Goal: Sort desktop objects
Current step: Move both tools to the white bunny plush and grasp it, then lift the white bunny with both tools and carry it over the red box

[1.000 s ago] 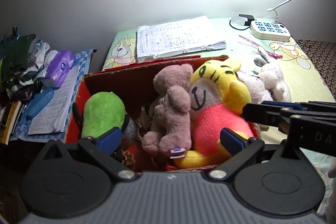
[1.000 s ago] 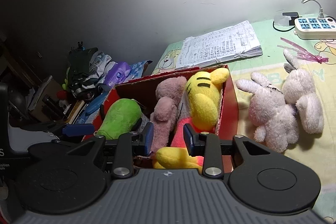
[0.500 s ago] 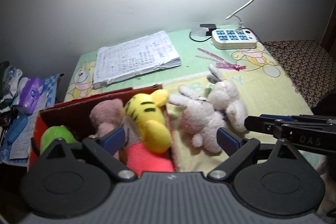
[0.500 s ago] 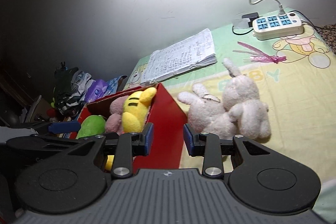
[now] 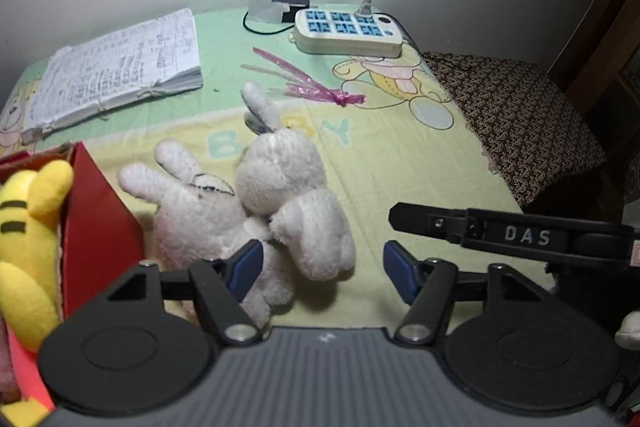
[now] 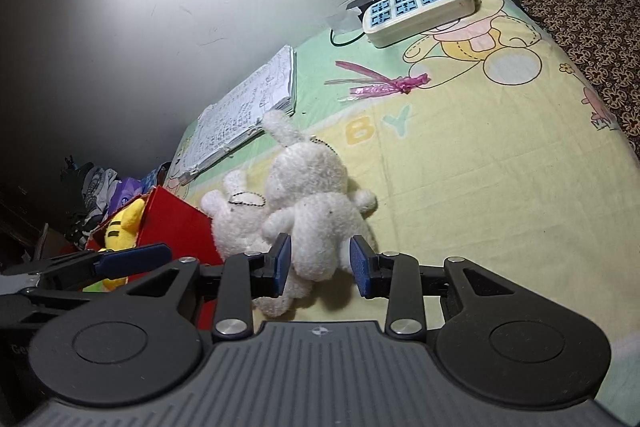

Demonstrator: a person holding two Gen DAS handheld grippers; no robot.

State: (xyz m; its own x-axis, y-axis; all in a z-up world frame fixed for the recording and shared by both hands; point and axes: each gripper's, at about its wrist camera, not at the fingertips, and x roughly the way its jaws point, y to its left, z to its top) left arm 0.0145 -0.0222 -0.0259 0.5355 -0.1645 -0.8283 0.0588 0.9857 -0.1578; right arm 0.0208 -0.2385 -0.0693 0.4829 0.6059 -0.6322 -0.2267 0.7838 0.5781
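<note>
Two white plush rabbits [image 5: 256,203] [image 6: 308,195] lie together on the yellow-green baby-print cloth [image 5: 400,155], just right of a red box [image 5: 100,227] [image 6: 176,227] that holds a yellow tiger plush [image 5: 28,227] [image 6: 124,223]. My left gripper [image 5: 322,269] hovers over the nearer rabbit's foot. Its jaws are closing: the left pad is against the fur and the right pad stands apart. My right gripper [image 6: 320,265] hangs over the same rabbit's rump. Its narrow jaws are opening slightly, with the plush between the pads but not pressed.
A handwritten notebook [image 5: 120,71] lies at the back left and a white power strip [image 5: 348,31] with its cable at the back. A pink plastic strip [image 5: 304,83] lies behind the rabbits. A brown patterned cushion [image 5: 516,115] borders the cloth on the right.
Both views have swung right and down, from the red box of plush toys to the white rabbits. The left jaws have narrowed a lot. The right jaws look about the same.
</note>
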